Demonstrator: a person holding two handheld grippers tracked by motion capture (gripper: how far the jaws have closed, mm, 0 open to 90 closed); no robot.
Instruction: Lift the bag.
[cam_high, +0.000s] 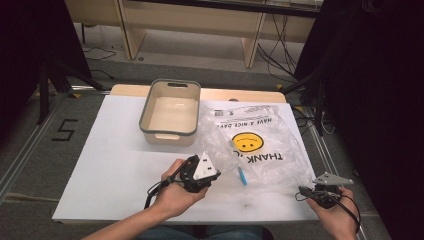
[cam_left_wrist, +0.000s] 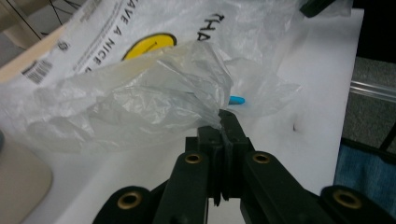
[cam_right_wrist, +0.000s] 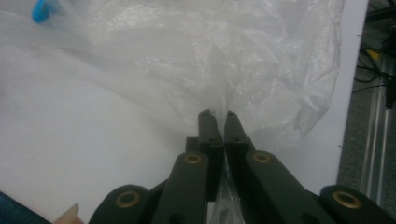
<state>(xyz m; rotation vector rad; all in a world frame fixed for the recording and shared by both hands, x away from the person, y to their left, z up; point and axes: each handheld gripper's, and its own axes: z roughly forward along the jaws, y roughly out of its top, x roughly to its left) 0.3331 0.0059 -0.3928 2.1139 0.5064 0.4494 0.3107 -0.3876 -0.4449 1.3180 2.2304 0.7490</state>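
Both claws are closed on the mouth edge of the one plastic bag (cam_high: 252, 145), lying right of the one bin (cam_high: 170, 114) on the surface (cam_high: 110, 165), the left claw (cam_left_wrist: 223, 122) lifting its side, the right claw (cam_right_wrist: 217, 115) near right; next, I think, spreading the mouth toward the one blue pen (cam_high: 242, 176).
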